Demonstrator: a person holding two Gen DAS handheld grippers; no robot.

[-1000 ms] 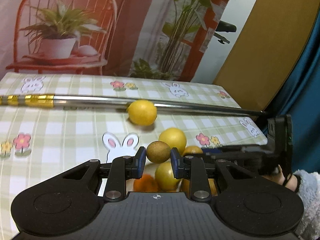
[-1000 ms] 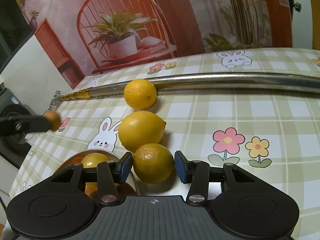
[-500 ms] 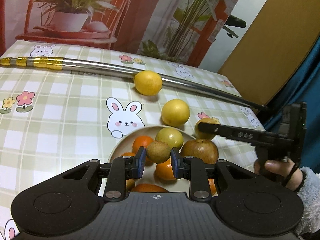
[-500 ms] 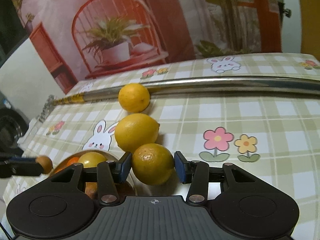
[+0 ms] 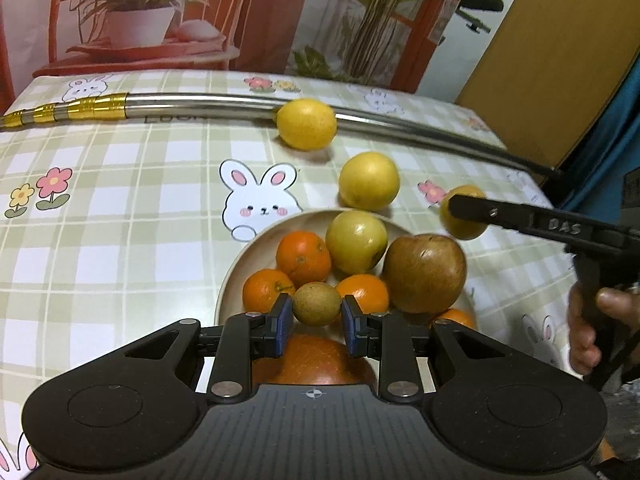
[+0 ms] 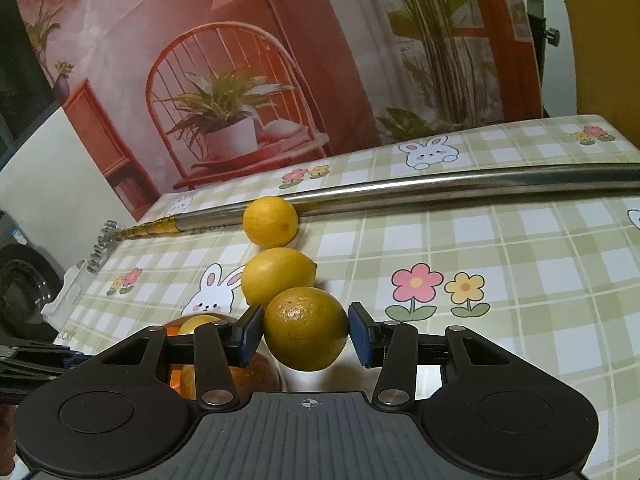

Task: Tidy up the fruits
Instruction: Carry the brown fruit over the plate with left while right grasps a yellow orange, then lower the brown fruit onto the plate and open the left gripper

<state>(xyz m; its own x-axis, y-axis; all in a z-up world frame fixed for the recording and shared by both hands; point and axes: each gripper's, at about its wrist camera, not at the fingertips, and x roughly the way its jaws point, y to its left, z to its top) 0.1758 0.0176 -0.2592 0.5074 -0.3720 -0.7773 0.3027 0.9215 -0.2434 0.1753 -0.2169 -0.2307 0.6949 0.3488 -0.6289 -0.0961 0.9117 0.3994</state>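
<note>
Our left gripper (image 5: 316, 316) clamps a small brown fruit (image 5: 317, 304) above the bowl (image 5: 240, 264) of oranges; our right gripper (image 6: 306, 334) grips a lemon (image 6: 306, 328) beside the bowl's rim.

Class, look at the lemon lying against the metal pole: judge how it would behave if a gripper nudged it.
The lemon looks round, so it would probably roll. The metal pole behind it likely blocks rolling that way. Its firm-looking rind suggests it won't squash.

A metal pole (image 5: 400, 122) lies across the bunny-print checked tablecloth (image 5: 120, 208).
</note>
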